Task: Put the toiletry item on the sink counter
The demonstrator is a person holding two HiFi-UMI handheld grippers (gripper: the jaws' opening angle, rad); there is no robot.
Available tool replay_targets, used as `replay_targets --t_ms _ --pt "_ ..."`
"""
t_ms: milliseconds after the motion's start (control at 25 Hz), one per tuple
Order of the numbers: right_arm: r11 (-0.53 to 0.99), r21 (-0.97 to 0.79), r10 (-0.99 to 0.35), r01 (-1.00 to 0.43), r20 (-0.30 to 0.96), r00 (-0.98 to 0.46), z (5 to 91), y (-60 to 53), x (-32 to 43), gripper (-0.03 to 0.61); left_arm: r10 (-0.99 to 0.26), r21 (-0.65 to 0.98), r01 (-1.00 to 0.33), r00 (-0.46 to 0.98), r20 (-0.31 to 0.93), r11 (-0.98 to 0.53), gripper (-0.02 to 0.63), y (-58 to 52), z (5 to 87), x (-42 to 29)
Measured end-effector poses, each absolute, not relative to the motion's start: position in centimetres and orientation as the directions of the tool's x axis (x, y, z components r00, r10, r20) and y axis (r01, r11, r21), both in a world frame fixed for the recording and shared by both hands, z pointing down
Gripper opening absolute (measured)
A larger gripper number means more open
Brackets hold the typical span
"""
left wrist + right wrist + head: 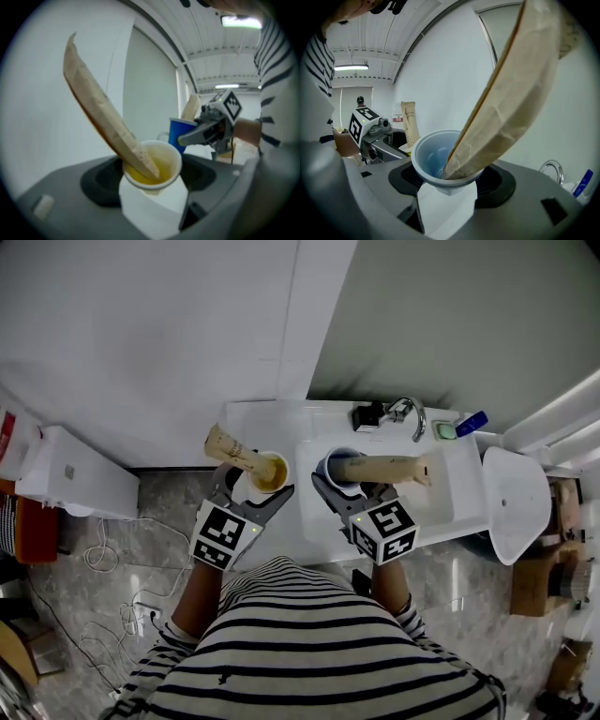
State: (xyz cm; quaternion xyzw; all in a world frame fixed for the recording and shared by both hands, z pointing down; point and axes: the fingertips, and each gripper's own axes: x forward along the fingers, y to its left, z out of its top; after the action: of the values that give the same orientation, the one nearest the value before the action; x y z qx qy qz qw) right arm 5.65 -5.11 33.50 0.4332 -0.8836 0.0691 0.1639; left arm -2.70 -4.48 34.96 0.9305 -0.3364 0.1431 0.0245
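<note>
Yellow cup (267, 472) in left hand-held gripper (253, 491), blue cup (336, 463) in right (349, 488), outstretched.

The right tongs (449, 186) grip a blue cup (433, 157) between them; a tan tube (511, 108) leans out of it, up and rightward.

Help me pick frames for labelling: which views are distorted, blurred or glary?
Head view: sharp, wall edges bowed, pale sheen on the floor. Left gripper view: dark round vignette, yellow cup soft, ceiling lamp blown out. Right gripper view: same vignette, blue cup crisp, near tube bulges.
</note>
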Motion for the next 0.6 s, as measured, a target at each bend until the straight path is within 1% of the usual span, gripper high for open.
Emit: replay_targets --t_ms 280,600 --pt "0.64 0.032 -0.725 -0.768 0.357 -0.589 33.2 -7.4 6.2 0.298 -0.656 -0.061 -0.668 0.704 0.272 -0.742 0.37 -6.7 34.3 -2.6" --pt "0.647 0.041 -0.723 -0.761 0.349 -0.596 33.0 -9.6 6.2 0.298 -0.669 -0.063 -0.682 0.689 0.28 -0.729 0.37 -7.6 34.5 -3.0"
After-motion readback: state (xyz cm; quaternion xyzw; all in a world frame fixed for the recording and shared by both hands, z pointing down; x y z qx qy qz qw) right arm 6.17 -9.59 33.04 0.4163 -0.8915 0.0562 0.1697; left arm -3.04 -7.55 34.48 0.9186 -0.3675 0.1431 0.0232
